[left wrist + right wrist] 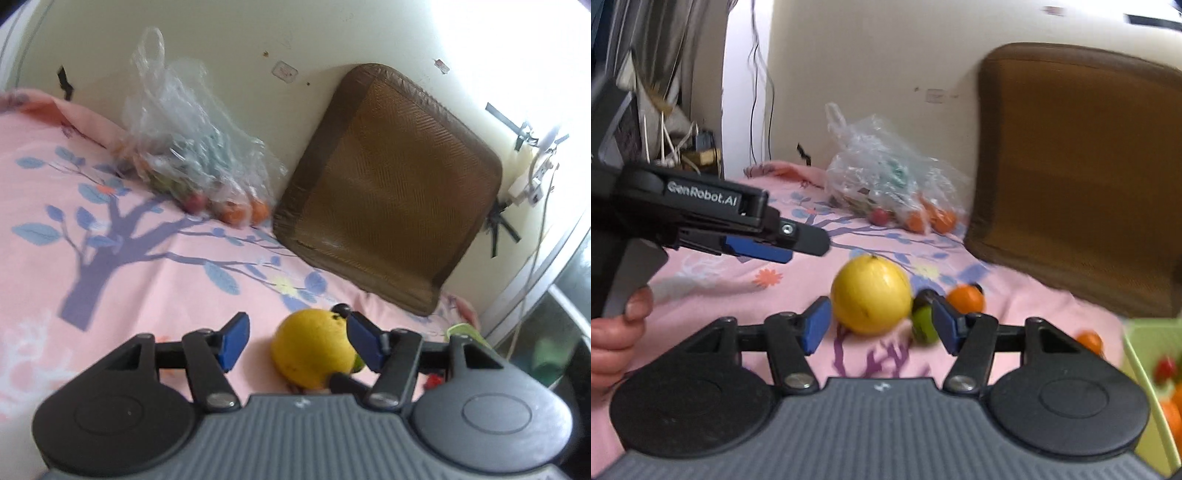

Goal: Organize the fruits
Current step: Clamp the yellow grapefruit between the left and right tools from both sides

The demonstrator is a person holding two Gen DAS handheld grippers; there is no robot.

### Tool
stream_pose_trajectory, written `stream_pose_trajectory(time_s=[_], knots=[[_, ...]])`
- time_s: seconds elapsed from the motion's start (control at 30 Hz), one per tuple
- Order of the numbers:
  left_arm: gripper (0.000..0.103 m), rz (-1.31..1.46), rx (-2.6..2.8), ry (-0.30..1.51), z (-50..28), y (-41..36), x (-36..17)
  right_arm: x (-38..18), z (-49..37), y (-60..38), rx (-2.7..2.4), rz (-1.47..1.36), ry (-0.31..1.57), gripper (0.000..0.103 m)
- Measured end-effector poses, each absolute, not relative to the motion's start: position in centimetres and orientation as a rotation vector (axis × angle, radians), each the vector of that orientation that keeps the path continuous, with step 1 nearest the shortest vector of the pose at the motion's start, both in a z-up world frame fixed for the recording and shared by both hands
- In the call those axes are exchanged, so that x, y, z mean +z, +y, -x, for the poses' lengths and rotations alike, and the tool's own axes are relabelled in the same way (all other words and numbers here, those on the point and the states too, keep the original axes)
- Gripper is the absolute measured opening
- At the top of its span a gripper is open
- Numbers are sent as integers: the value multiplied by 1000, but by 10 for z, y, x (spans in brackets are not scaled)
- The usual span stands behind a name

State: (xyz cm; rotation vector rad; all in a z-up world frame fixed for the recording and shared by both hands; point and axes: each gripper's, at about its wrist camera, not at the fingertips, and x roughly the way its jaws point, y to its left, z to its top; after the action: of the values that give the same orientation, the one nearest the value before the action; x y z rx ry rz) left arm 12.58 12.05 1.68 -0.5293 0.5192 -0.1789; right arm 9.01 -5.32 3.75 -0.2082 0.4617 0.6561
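A large yellow fruit [314, 347] lies on the pink bedsheet [140, 280]. My left gripper [295, 341] is open, the fruit low between its blue pads [232, 341], nearer the right one. In the right wrist view the same yellow fruit [870, 295] lies just ahead of my right gripper [879, 325], which is open and empty. A small green fruit [923, 325] and an orange fruit [966, 298] lie beside it. The left gripper [768, 251] shows at the left, held by a hand. A clear plastic bag [886, 177] of fruits lies by the wall.
A brown cushion [388, 184] leans on the wall at the right. A light green basket [1156, 376] with red and orange fruits stands at the right edge, with an orange fruit [1089, 341] next to it. Cables and clutter are at the bed's far left [683, 147].
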Motion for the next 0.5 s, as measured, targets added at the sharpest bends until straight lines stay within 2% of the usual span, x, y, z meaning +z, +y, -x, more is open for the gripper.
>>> stream_pose_trajectory(time_s=[0.07,0.17,0.2,0.27,0.33,0.5], knots=[[83,541,-183,514,-131,119,9,35,-98,-40,669,244,466,63],[83,534,-184,559,-139,116,-1,30,-108,-26,666,301,480,64],[82,544,-198,570,-142,116,-2,28,-110,-25,672,301,484,65],[66,539,-227,581,-144,114,-4,25,-110,-21,673,311,500,67],[57,525,-270,590,-142,109,-4,22,-109,-14,647,346,498,66],[56,442,-318,553,-105,79,15,30,-88,-24,608,291,505,64]])
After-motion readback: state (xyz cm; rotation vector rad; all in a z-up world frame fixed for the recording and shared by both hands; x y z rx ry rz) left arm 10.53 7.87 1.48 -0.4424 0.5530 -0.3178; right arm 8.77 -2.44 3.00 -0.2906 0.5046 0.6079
